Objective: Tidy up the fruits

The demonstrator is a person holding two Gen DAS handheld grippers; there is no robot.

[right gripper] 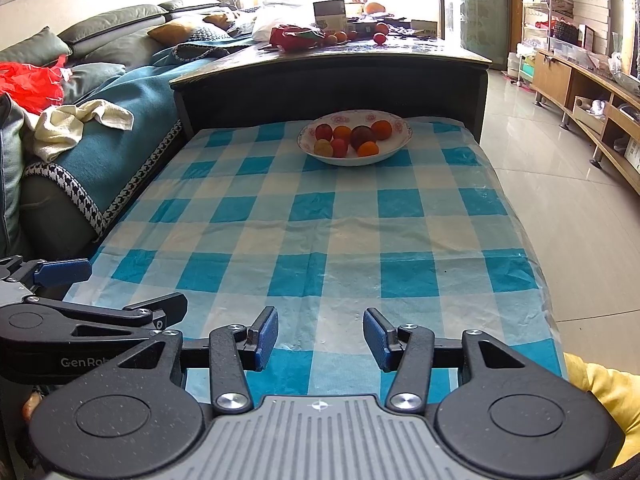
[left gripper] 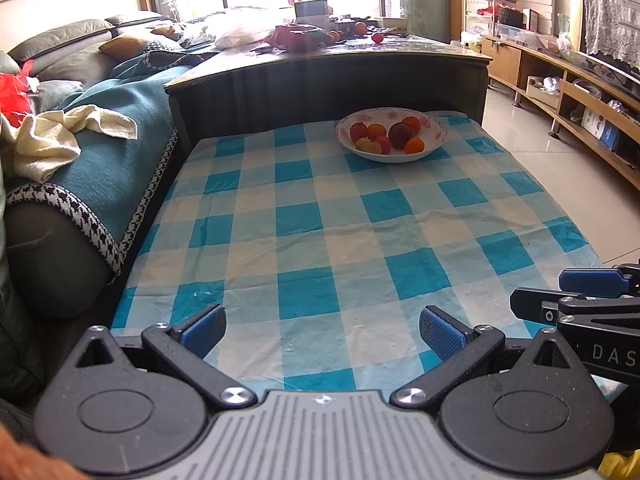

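A white bowl with a pink flower rim (left gripper: 434, 126) (right gripper: 400, 128) stands at the far end of a low table under a blue-and-white checked cloth (left gripper: 320, 220) (right gripper: 320, 220). It holds several small fruits: red, orange, yellowish and one dark plum (left gripper: 401, 135) (right gripper: 363, 136). My left gripper (left gripper: 322, 332) is open and empty over the near edge. My right gripper (right gripper: 320, 338) is open and empty beside it; part of it shows in the left wrist view (left gripper: 576, 300), and the left one shows in the right wrist view (right gripper: 80, 304).
A dark, taller table (left gripper: 328, 80) (right gripper: 332, 80) rises behind the bowl, with more fruit, bags and boxes on top. A sofa with a teal throw (left gripper: 112, 140) (right gripper: 120, 120) runs along the left. Tiled floor (right gripper: 560, 160) and a wooden TV unit (left gripper: 560, 92) lie right.
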